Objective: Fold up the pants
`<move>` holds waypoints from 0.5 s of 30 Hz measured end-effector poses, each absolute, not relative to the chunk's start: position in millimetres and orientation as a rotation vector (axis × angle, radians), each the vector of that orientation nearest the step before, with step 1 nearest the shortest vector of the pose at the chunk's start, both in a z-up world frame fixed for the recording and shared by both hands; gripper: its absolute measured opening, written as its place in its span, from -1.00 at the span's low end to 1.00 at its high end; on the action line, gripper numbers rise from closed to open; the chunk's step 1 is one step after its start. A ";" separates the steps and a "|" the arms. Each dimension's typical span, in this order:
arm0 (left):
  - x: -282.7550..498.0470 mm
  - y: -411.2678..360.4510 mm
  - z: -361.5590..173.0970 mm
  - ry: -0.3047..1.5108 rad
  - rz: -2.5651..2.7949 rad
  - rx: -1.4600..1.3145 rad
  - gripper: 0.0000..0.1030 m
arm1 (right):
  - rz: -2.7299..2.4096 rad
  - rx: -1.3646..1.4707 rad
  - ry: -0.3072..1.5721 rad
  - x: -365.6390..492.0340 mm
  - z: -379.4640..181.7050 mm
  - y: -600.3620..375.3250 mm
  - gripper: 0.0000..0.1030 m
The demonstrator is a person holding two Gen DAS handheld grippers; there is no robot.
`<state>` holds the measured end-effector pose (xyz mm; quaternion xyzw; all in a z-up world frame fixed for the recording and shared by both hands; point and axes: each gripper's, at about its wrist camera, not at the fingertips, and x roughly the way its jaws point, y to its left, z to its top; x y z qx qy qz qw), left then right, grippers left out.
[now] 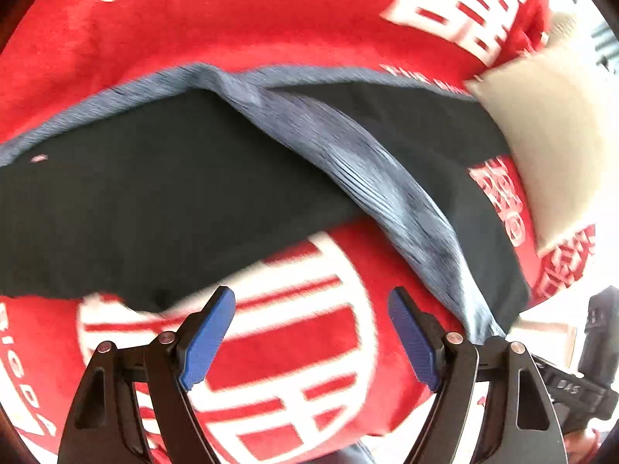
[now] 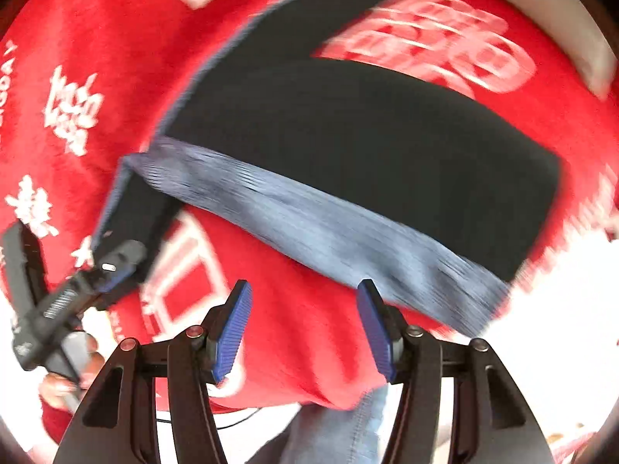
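Dark pants [image 1: 166, 193] with a grey-blue ribbed waistband [image 1: 371, 185] lie spread on a red blanket. My left gripper [image 1: 311, 332] is open and empty, just short of the pants' near edge. In the right wrist view the same pants [image 2: 367, 147] lie across the blanket with the waistband [image 2: 329, 224] nearest. My right gripper [image 2: 303, 324] is open and empty, its right fingertip close under the waistband. The left gripper [image 2: 116, 266] shows at the left of this view, at one end of the pants. The image is motion-blurred.
The red blanket [image 1: 240, 19] with white print covers the surface. A beige cushion [image 1: 553, 147] lies at the right, touching the pants. The cushion's edge [image 2: 541, 11] shows top right in the right wrist view. The blanket's near edge drops off just below both grippers.
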<state>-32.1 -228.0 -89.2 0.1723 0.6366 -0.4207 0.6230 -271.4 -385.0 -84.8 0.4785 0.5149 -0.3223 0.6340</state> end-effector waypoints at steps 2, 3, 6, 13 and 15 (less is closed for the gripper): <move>-46.2 -233.4 -93.4 1.484 -0.991 0.415 0.58 | -0.788 1.095 1.178 -297.1 -85.1 -377.0 0.17; -53.3 -232.7 -93.9 1.491 -1.007 0.421 0.58 | -0.814 1.088 1.186 -310.7 -86.9 -374.3 0.17; -72.4 -238.4 -99.9 1.497 -1.034 0.454 0.58 | -0.843 1.089 1.191 -335.8 -93.2 -373.4 0.17; -96.6 -260.8 -111.3 1.529 -1.035 0.473 0.58 | -0.840 1.121 1.118 -378.8 -105.6 -387.9 0.17; -100.4 -265.8 -113.1 1.533 -1.027 0.473 0.58 | -0.772 1.132 1.086 -385.4 -106.1 -396.3 0.17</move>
